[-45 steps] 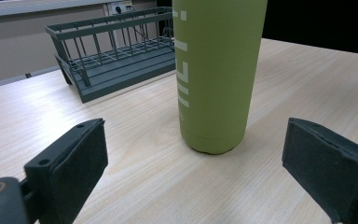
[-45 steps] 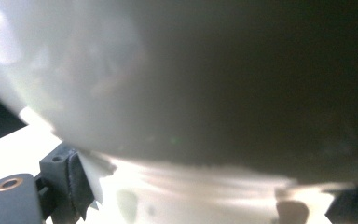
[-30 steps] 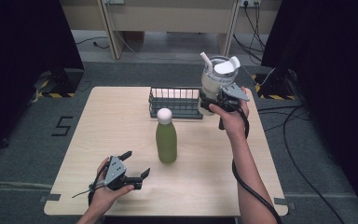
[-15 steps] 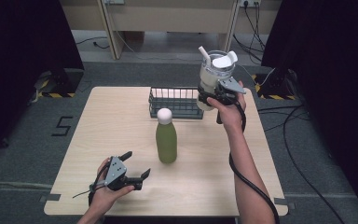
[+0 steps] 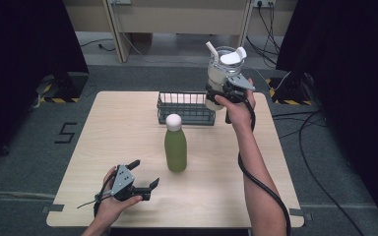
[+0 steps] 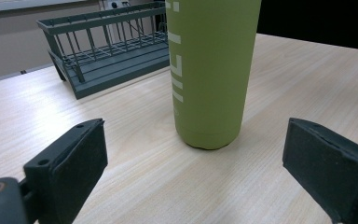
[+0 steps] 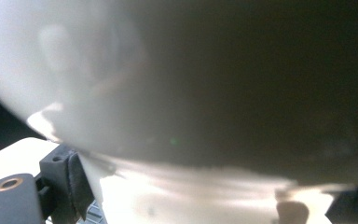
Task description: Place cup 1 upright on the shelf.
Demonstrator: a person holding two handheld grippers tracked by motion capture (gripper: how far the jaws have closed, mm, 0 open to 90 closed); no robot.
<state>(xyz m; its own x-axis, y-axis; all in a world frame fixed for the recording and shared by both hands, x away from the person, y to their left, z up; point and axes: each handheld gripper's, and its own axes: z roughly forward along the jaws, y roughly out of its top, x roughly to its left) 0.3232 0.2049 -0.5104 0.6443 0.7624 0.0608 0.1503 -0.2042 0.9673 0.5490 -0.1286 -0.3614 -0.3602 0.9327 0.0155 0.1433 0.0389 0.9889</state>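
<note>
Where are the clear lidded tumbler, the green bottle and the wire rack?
Clear plastic tumbler with white lid and straw (image 5: 218, 73): high view, upper body.
Tall green bottle with white cap (image 5: 175, 151): high view, mid body.
Dark grey wire rack (image 5: 179, 105): high view, front rim.

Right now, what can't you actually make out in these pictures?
- Green bottle top: cut off by the left gripper view's upper edge.
- Cup: a close blur in the right gripper view.
- Cup's base, high view: hidden behind the right gripper.
- Bottle's lettering: cropped, unreadable.
</note>
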